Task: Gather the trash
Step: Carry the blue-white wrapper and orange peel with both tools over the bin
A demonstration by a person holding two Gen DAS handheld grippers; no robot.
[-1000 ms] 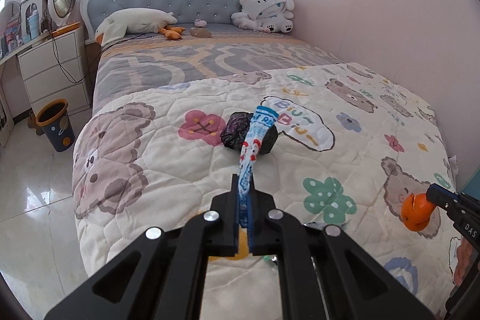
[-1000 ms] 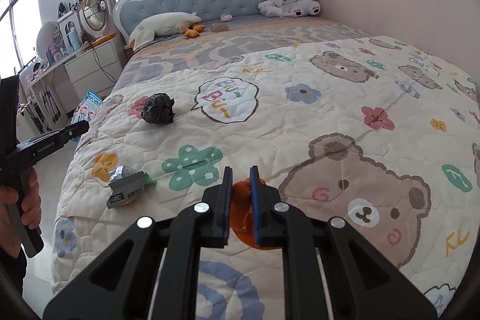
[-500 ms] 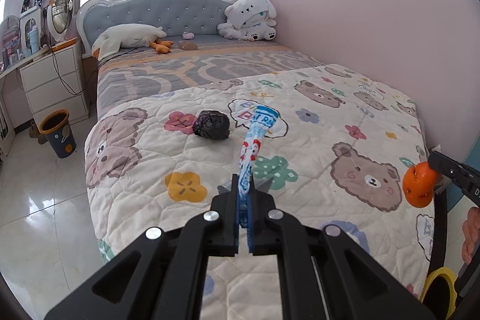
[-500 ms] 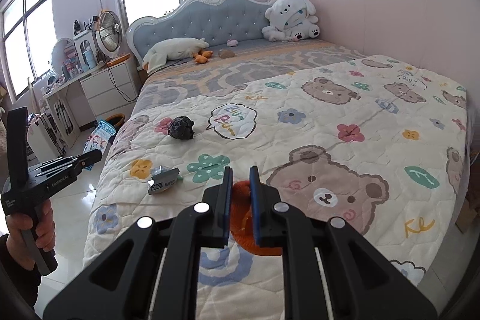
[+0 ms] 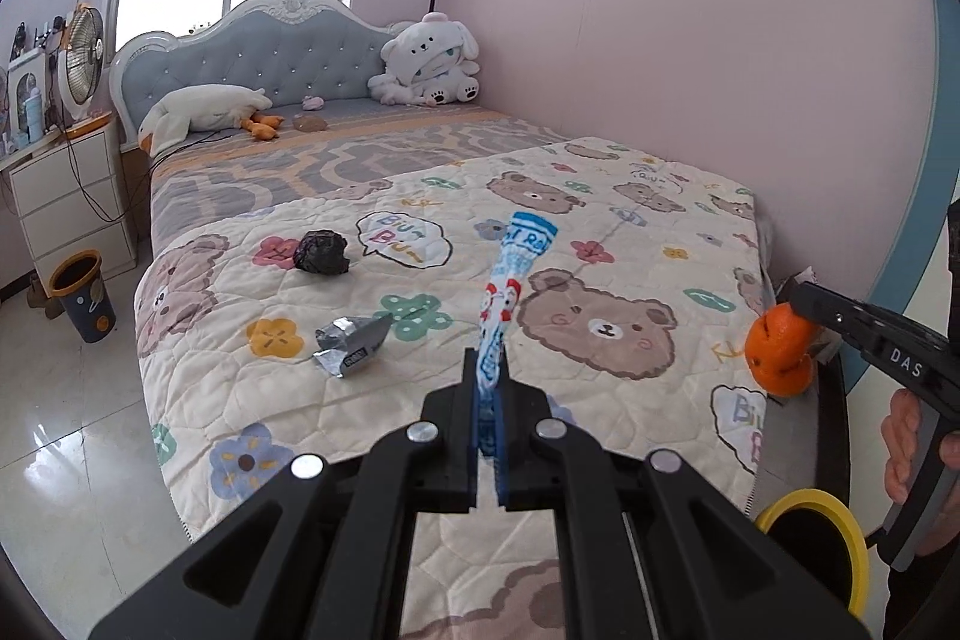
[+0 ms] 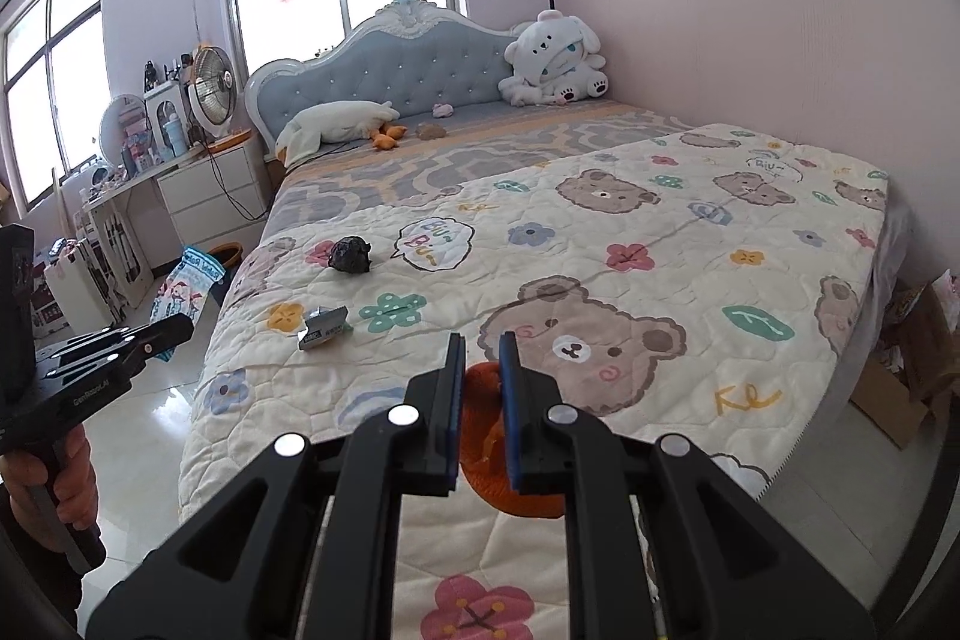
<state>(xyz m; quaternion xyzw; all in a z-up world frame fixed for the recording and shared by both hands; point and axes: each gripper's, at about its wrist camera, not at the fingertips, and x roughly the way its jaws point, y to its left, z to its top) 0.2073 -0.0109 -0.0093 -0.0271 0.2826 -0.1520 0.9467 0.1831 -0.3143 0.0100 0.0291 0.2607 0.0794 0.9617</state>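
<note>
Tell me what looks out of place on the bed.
Two bits of litter lie on the bear-print quilt: a crumpled black plastic wad beside the speech-bubble print, and a torn silver foil wrapper nearer the foot. Neither belongs on bedding.

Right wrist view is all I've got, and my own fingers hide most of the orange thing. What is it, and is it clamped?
Observer: The left wrist view shows it whole. It looks like a rounded orange peel, and the right gripper is shut on its top, holding it off the quilt.
Operator: Any bin near it?
Observer: Yes. A yellow-rimmed bin sits low at the foot of the bed, below the peel and outside your frame.
Operator: How is the left gripper holding the wrapper?
Observer: The left gripper is shut on the lower end of the blue-and-white wrapper. The rest of the wrapper stands up past the tips.
</note>
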